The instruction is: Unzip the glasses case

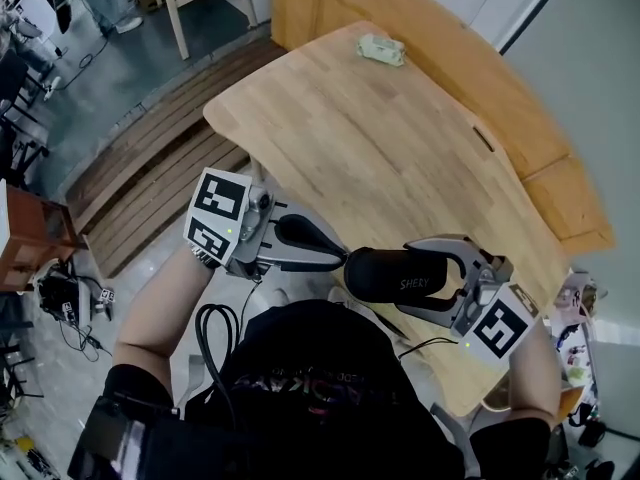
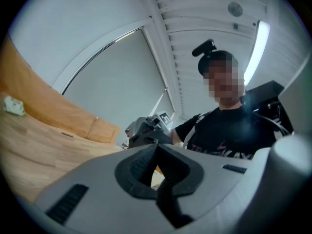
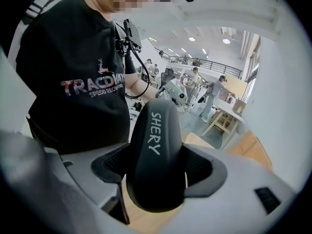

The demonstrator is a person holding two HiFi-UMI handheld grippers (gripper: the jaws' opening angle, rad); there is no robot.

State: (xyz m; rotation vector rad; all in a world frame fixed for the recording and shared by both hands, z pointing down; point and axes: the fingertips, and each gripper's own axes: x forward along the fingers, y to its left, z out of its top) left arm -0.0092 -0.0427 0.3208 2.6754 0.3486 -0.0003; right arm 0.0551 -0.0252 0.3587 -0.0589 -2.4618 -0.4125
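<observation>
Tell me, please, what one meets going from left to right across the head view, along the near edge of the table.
The left tongs, shut → the glasses case → the right tongs, clamped around the case.

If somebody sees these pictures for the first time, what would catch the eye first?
A black glasses case printed SHERY, clamped in the right gripper by the near edge of the wooden table. The left gripper is shut with its tips at the case's end. A pale crumpled wad lies on the table's far end.
</observation>
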